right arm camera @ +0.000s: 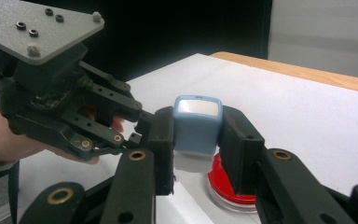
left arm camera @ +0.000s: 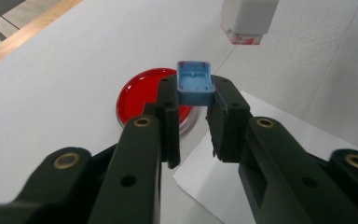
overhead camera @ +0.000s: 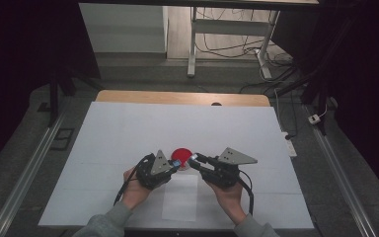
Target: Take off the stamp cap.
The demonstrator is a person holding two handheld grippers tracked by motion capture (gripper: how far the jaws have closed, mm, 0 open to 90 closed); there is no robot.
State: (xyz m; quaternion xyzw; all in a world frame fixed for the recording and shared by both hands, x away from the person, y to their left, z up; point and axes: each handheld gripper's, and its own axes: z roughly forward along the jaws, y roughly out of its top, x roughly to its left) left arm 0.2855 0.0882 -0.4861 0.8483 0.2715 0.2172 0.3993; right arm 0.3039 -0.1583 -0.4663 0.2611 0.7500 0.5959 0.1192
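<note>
Left tool (left arm camera: 196,105) clenched on small blue plastic cap (left arm camera: 195,84); right tool (right arm camera: 196,135) grasps blue-and-white stamp body (right arm camera: 196,126). Stamp's uncapped; next, press into round red ink pad (overhead camera: 181,154) at twelve o'clock.

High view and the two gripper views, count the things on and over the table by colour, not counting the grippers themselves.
Blue: 2, the blue cap in the left gripper, and the blue-topped stamp body in the right gripper.
Red: 1, the red ink pad dish.
White: 1, the loose white sheet on the table cover.
Total: 4.
</note>
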